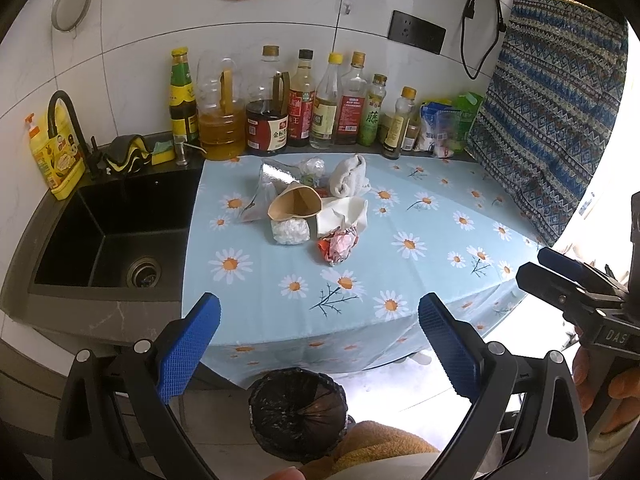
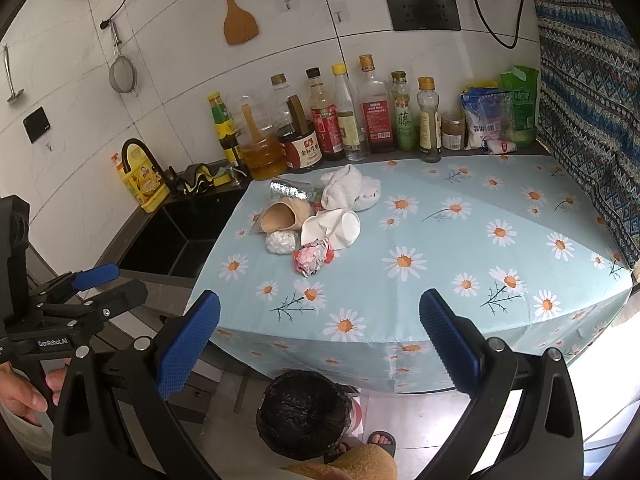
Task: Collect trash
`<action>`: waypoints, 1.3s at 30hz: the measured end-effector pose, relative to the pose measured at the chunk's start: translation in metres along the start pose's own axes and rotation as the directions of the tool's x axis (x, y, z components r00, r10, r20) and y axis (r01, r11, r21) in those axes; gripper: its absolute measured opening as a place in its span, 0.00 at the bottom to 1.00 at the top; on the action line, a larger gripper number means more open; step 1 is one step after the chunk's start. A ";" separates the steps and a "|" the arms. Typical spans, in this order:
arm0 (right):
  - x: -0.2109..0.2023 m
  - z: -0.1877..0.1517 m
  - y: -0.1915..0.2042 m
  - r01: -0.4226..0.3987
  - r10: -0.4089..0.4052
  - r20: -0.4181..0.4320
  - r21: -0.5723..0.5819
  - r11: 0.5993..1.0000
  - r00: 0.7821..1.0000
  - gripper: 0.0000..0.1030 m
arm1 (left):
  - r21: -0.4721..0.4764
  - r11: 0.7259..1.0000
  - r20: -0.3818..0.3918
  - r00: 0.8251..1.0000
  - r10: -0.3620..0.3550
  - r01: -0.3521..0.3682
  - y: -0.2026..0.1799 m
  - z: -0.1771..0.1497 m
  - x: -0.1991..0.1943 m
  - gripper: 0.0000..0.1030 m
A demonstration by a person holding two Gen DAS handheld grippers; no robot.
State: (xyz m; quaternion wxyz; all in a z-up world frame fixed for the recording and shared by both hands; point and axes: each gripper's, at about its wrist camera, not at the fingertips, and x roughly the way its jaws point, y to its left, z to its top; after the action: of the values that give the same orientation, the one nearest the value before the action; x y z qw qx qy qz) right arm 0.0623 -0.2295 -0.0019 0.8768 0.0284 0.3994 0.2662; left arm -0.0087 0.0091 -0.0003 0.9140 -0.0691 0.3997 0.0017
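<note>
step: start, nothing picked yet | left hand-held gripper (image 1: 319,330) and right hand-held gripper (image 2: 319,330) agape, empty | trash (image 1: 308,210) heaped on counter (image 1: 400,292) ahead | bin (image 1: 298,414) below | next: reach forward, pinch nearest wad (image 1: 338,245)

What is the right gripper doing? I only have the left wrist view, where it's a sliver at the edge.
Observer: The right gripper is open and empty, held short of the trash pile.
Operator: Anything on the wall past the strainer?
Observer: A ladle hangs left of the strainer.
Operator: And down by the bin?
Observer: A sandaled foot stands beside the lined bin.
</note>
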 end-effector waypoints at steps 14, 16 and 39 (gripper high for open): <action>0.002 0.005 0.007 0.002 -0.002 -0.001 -0.022 1.000 1.000 0.96 | 0.004 1.000 0.004 1.000 -0.017 0.017 0.000 0.005 0.000 0.94; 0.003 0.004 0.009 0.004 -0.004 0.000 -0.028 1.000 1.000 0.96 | 0.009 1.000 -0.003 1.000 -0.017 0.017 0.000 0.007 0.003 0.94; 0.027 0.020 0.004 0.030 -0.031 -0.074 -0.016 0.999 0.997 0.96 | -0.066 0.994 -0.094 0.991 -0.094 0.088 0.015 0.004 0.044 0.94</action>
State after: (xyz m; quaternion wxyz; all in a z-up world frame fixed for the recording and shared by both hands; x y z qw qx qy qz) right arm 0.0891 -0.2097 -0.0059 0.8656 0.0057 0.4300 0.2566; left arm 0.0232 0.0225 -0.0312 0.8901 -0.1154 0.4397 -0.0313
